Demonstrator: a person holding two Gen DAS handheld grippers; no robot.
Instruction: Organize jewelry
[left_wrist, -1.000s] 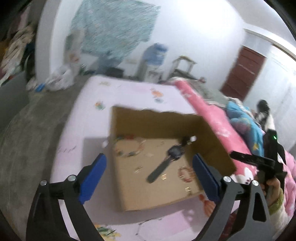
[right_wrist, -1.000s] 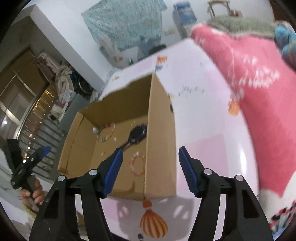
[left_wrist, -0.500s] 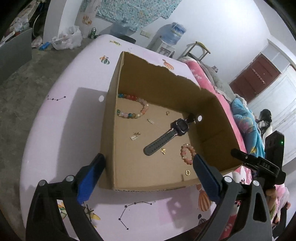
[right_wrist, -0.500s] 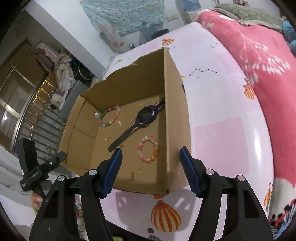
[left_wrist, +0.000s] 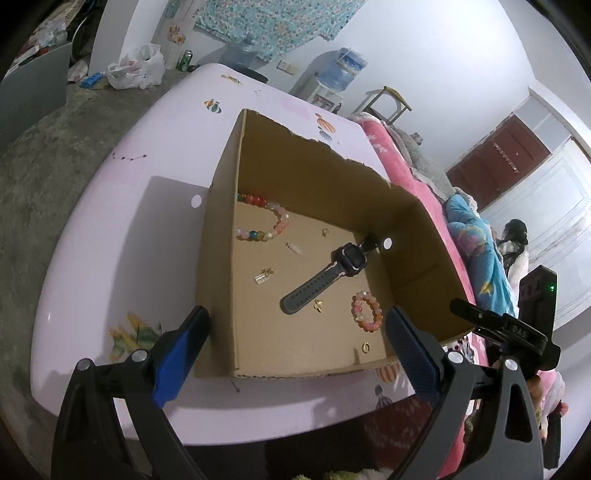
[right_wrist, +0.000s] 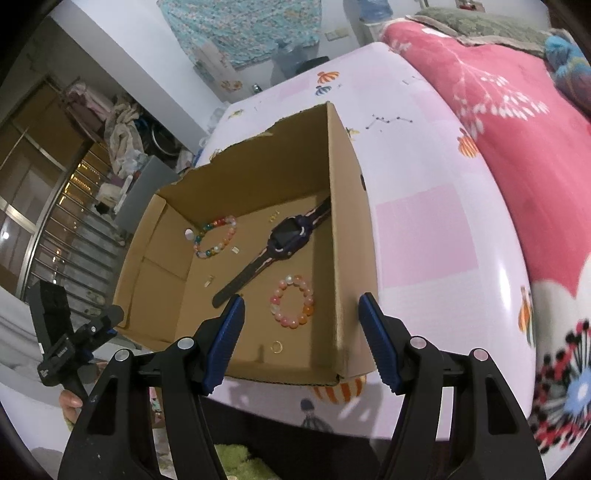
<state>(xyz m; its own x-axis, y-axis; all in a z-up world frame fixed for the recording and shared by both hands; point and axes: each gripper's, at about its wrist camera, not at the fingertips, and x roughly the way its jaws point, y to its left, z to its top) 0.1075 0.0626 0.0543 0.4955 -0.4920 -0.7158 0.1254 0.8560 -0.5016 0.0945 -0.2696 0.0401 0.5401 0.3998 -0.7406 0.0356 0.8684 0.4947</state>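
Observation:
An open cardboard box (left_wrist: 218, 258) (right_wrist: 351, 236) sits on a pink bed sheet. Inside lie a dark wristwatch (left_wrist: 325, 277) (right_wrist: 273, 251), a multicoloured bead bracelet (left_wrist: 264, 221) (right_wrist: 216, 238), a small pink bead bracelet (left_wrist: 365, 312) (right_wrist: 292, 306), a gold ring (left_wrist: 365, 347) (right_wrist: 277, 346) and several small gold pieces (left_wrist: 264, 276). My left gripper (left_wrist: 295, 339) is open and empty above the box's near edge. My right gripper (right_wrist: 301, 332) is open and empty above the near right corner.
The pink sheet (left_wrist: 122, 236) (right_wrist: 436, 236) spreads around the box. A red blanket (right_wrist: 517, 122) lies on the right. Each gripper shows in the other's view: the right one (left_wrist: 517, 332), the left one (right_wrist: 66, 339). The grey floor (left_wrist: 33, 158) lies left of the bed.
Both cameras have moved closer to the box and tilted down, so its inside shows more fully. The jewelry has not moved. Both grippers stay open.

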